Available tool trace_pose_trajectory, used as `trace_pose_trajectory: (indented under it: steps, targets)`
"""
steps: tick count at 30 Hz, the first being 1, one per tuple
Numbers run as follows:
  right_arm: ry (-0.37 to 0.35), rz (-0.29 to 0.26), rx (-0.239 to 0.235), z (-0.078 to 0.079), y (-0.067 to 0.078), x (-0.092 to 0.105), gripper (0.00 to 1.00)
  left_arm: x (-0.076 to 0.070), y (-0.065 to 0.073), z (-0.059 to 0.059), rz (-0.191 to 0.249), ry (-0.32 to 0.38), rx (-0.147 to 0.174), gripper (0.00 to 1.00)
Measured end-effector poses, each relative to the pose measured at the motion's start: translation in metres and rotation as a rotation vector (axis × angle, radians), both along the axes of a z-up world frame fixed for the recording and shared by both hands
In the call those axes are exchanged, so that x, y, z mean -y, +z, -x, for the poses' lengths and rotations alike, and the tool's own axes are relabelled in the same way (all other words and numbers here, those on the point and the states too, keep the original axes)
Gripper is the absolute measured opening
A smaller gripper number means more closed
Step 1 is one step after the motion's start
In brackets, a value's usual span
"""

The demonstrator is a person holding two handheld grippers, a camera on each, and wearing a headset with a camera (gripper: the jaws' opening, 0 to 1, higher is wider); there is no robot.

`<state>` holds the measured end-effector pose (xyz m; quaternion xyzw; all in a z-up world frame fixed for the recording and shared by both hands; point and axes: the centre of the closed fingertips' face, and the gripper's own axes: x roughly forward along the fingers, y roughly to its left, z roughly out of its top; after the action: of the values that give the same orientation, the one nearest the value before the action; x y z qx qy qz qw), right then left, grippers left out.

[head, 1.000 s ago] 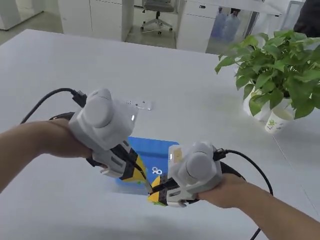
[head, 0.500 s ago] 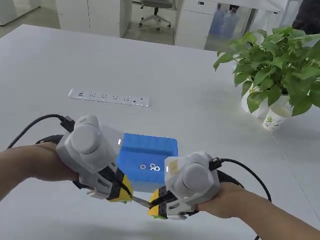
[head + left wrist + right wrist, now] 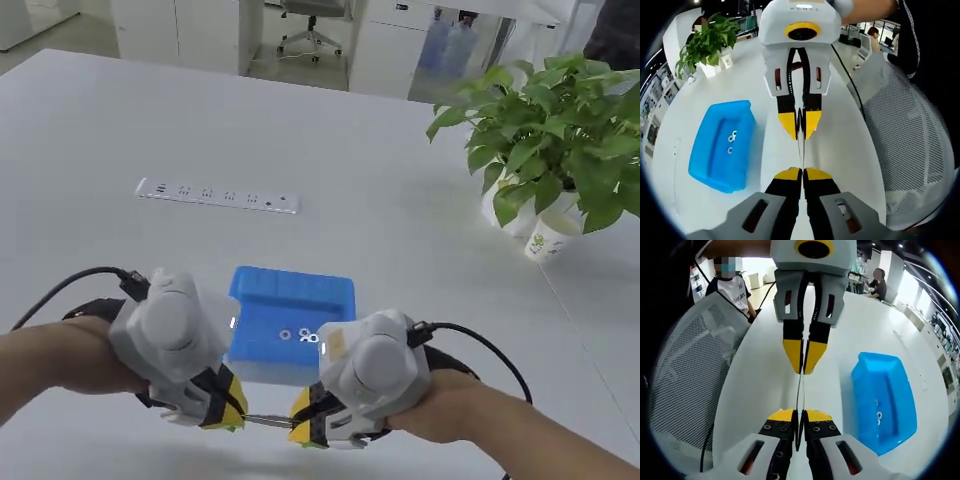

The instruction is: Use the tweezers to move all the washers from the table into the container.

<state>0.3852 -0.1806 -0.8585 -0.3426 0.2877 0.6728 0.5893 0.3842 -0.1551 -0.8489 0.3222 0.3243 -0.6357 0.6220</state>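
White tabletop [image 3: 400, 200] carries the blue container [image 3: 290, 285]. Just on its near side, the left gripper [image 3: 234, 417] and right gripper [image 3: 300, 425] face each other, both clenched on the tweezers [image 3: 266, 421]. Three washers [image 3: 304, 336] lie inside the container. This looks like a handover, so one gripper should let go only once the other holds squarely.

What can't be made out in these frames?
- Tweezers: in both gripper views each end sits inside the shut jaws of the left gripper or the right gripper, so the tip end cannot be told.
- Washers in the container: too small and bunched to count in any view.
- Table, near part, head view: covered by the grippers, so stray washers there cannot be ruled out.
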Motion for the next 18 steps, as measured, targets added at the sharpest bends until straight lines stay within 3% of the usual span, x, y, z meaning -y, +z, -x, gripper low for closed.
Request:
trace_pose_trajectory:
  steps: [7, 11, 18]
  targets:
    - [-0.003, 0.031, -0.017, 0.007, -0.013, 0.005, 0.08, 0.005, -0.014, 0.008, -0.022, -0.018, 0.015, 0.05]
    - [-0.004, 0.066, -0.02, 0.007, -0.018, 0.01, 0.08, 0.008, -0.014, 0.007, -0.029, -0.034, 0.035, 0.06]
    - [-0.007, 0.081, -0.024, 0.006, -0.021, 0.012, 0.08, 0.011, -0.009, 0.004, -0.014, -0.023, 0.032, 0.08]
